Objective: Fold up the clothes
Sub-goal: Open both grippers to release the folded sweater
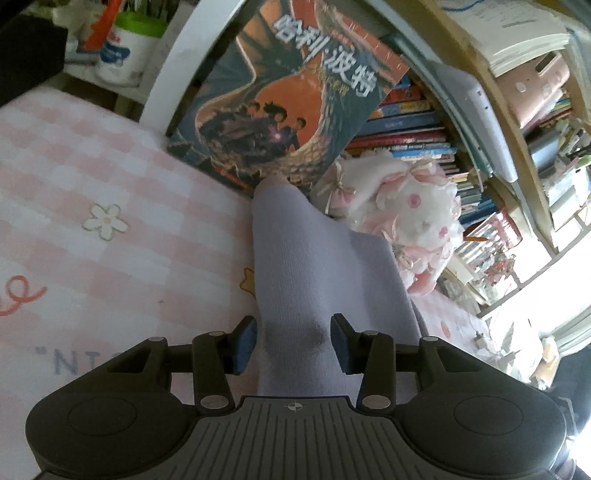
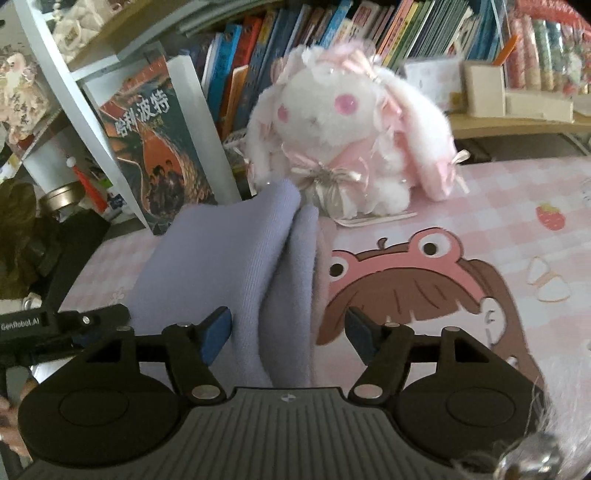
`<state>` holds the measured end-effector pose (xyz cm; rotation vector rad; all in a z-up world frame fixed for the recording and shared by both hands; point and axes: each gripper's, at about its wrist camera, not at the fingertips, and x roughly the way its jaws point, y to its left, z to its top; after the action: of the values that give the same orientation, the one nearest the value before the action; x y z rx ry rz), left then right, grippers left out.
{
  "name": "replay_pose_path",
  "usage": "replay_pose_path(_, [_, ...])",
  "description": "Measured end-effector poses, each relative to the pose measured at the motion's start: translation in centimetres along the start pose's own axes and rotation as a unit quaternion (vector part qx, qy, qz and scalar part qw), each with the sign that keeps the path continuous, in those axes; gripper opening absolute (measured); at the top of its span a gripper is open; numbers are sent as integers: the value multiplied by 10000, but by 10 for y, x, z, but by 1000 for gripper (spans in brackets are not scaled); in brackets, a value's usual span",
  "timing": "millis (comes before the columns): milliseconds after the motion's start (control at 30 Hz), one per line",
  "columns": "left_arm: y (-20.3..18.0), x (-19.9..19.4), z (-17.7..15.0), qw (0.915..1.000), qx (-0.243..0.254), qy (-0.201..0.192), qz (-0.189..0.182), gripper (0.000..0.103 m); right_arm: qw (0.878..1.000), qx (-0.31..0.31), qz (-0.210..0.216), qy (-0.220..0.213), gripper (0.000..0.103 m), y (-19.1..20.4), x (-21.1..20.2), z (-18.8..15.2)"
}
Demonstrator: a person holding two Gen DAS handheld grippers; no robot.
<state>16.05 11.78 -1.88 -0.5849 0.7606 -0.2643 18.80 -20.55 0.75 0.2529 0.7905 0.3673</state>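
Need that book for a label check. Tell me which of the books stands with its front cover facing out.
The Harry Potter book, left of the plush rabbit: its orange-and-teal dragon cover faces out, while the shelved books behind show only spines.

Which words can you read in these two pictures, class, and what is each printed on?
"哈利·波特": cover of the big book, also seen from the right wrist.
"GenRobot.AI": the left gripper.
"NT": blue letters on the pink checked cloth, cut off.
Shelf book spines: too blurred to read.

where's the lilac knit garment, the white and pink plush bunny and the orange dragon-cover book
lilac knit garment [image 2: 221,266], right wrist view, broad left fold
white and pink plush bunny [image 2: 317,114], right wrist view, face
orange dragon-cover book [image 1: 280,103], left wrist view, front cover
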Motion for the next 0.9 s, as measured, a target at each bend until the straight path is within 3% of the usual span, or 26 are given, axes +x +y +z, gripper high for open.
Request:
replay_pose_path(167, [-3, -25, -8, 9996, 77, -252, 96, 42, 9999, 64, -55, -125, 64, -5, -25, -14])
replay_pose_path(467, [-34, -44, -50, 9936, 939, -231, 586, 44, 9980, -288, -410, -384, 64, 7, -58, -44])
replay_pose_path(600, [-53, -51, -71, 9857, 1327, -262, 1004, 52, 9941, -554, -776, -524, 75, 18, -69, -60])
replay_pose_path(667, [-60, -56, -80, 9812, 1499, -321, 1172, 63, 9919, -637, -929, -584, 80, 23, -74, -69])
replay_pose_path(833, [-65, -69, -98, 9775, 1506, -516, 1387, 78, 9889, -702, -1160, -611, 92, 31, -87, -91])
replay_pose_path(900, [-65, -71, -104, 9757, 1460, -564, 1532, 79, 9878, -704, -1270, -570, 96, 34, -90, -100])
